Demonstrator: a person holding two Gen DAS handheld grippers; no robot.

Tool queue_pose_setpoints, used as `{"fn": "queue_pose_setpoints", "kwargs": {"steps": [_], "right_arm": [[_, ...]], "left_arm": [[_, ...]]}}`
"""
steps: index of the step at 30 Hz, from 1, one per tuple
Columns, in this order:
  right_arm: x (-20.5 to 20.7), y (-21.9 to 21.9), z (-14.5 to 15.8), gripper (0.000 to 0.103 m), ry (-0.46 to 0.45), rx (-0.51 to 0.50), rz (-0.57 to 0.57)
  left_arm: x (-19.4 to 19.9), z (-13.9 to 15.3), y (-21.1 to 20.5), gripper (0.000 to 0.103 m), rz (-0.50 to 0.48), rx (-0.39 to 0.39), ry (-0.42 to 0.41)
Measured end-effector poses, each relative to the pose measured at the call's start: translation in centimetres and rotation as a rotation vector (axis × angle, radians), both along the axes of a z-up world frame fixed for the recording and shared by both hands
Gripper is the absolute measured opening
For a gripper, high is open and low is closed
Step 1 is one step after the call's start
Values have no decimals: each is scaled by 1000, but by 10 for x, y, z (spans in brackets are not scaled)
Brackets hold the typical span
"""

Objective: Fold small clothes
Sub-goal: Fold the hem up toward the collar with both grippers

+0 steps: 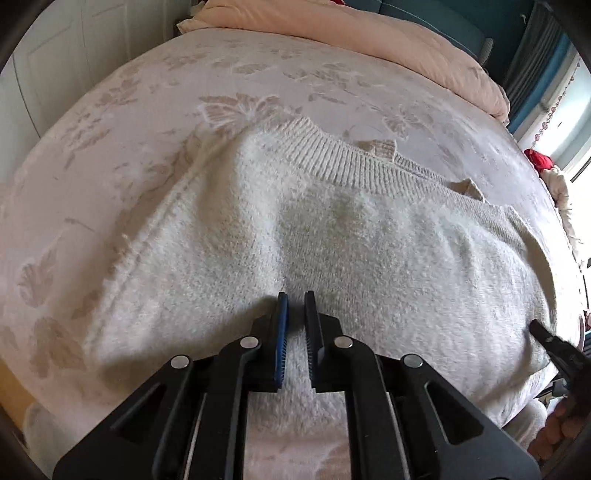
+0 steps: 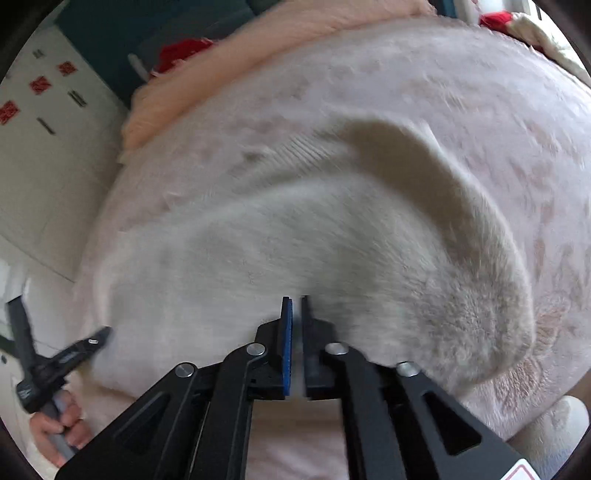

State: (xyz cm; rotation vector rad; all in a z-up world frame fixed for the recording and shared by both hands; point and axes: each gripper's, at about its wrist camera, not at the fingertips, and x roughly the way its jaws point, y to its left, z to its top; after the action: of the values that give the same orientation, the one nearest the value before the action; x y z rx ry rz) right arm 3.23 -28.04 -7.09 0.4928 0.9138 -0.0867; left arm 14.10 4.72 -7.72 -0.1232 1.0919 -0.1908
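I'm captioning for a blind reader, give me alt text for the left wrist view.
A fluffy white sweater lies spread on a butterfly-patterned bedspread, ribbed collar away from the camera. The left tongs, nearly shut, pinch its near edge.

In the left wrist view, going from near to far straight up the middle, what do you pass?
Left gripper → white fuzzy sweater → its ribbed neckband → butterfly-patterned bedspread → peach blanket at the far edge.

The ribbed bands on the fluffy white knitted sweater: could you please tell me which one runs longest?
The wide ribbed hem band across the sweater's far edge; the other ribbed piece is only a short stub poking out behind it.
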Motion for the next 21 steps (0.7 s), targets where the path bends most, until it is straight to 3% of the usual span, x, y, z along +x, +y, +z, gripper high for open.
{"fn": "queue_pose_setpoints", "kwargs": {"steps": [3, 6, 9, 13, 15, 17, 18, 21], "right_arm": [[-6, 23, 5, 7, -12, -26, 63], [-5, 37, -35, 3, 107, -99, 104], [-14, 46, -18, 10, 76, -115, 105], [-15, 77, 12, 10, -15, -94, 200], [-8, 93, 0, 10, 10, -112, 245], [7, 106, -40, 8, 150, -151, 284], [1, 112, -42, 8, 145, -165, 278], [-6, 124, -7, 9, 66, -116, 299]], "left_arm": [[-8, 11, 1, 9, 16, -29, -8], [-14, -9, 2, 9, 21, -4, 44], [-28, -2, 11, 9, 35, -43, 34], [-42, 8, 9, 9, 10, -65, 36], [-41, -5, 0, 9, -3, -18, 58], [-41, -19, -3, 9, -2, 9, 79], [-43, -20, -3, 9, 4, 8, 77], [-52, -2, 0, 9, 13, -40, 62]]}}
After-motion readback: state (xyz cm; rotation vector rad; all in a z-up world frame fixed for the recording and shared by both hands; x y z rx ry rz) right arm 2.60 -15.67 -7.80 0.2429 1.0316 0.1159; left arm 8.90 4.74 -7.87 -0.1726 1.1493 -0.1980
